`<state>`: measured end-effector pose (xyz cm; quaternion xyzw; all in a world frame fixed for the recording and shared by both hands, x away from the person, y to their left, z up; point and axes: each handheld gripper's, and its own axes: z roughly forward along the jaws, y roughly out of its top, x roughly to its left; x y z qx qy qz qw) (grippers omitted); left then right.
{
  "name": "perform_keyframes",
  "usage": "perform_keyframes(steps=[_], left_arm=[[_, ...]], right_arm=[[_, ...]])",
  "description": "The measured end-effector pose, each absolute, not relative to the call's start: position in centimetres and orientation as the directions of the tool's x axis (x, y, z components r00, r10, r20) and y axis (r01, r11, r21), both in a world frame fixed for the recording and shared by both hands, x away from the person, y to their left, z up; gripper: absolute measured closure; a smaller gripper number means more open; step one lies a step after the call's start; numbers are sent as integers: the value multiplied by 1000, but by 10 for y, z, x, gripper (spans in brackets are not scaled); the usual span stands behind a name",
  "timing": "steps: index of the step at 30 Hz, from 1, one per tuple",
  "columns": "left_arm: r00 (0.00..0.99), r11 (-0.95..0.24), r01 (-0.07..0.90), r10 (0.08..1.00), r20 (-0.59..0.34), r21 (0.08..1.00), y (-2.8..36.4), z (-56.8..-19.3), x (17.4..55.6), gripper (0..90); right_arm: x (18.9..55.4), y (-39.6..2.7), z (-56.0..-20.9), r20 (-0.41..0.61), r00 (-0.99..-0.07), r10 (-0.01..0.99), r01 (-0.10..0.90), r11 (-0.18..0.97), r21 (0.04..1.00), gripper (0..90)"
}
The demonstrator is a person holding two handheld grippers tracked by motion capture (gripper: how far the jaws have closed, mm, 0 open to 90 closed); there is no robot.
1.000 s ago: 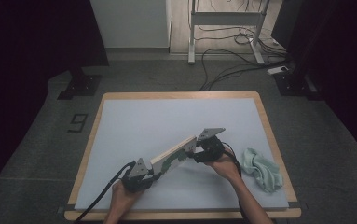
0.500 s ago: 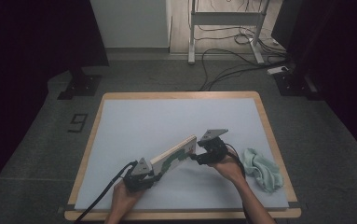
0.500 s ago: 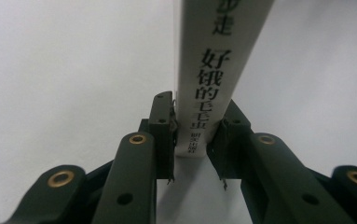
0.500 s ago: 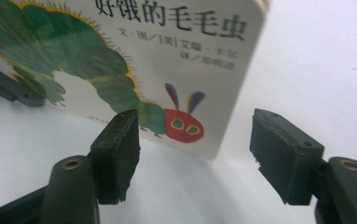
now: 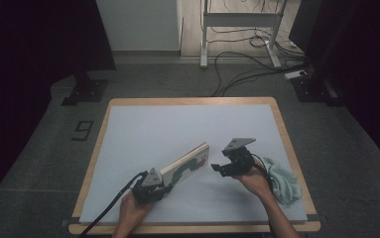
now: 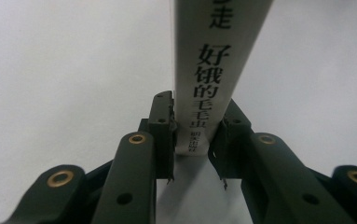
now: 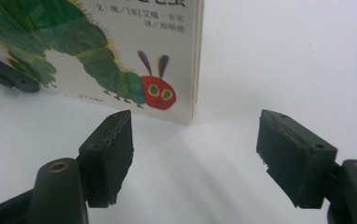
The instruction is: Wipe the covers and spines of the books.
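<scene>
Up close, left gripper (image 6: 192,140) clamps the book (image 6: 209,70) spine; right gripper (image 7: 195,154) gapes, just opened, empty.

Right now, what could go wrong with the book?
1. The left gripper clamps the book only at its spine end, so it may pivot or slip.
2. The right gripper has just been opening, with nothing between its jaws; the far end may sag onto the table.

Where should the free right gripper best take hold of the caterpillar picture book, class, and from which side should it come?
Probably the free page edge of the book, opposite the spine that the left gripper already clamps. The book stands on edge on the white table, its cover facing the right gripper. Those jaws, just opened with nothing between them, could come from the far end and straddle that thin upright edge.
</scene>
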<state>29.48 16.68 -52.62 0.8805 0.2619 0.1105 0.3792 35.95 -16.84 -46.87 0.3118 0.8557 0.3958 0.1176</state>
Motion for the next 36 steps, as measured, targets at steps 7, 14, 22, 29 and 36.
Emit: perform_keyframes(steps=[7,14,22,29,36], left_arm=[[838,-575,378,545,-4,726,167,-526,295,717],[838,-575,378,545,-4,726,167,-526,295,718],[839,-576,376,545,-2,726,167,-526,295,718],[838,-575,376,546,-1,726,167,-526,294,717],[838,-576,374,546,1,727,166,-526,294,717]], right_arm=[[351,-182,-464,39,-759,650,457,490,742,249],[342,-201,-458,26,-732,681,473,481,738,232],[331,-231,-456,-33,-678,734,496,490,717,231],[323,-265,-458,-39,-604,796,548,451,704,209],[312,-296,-465,-46,-536,843,599,418,683,193]])
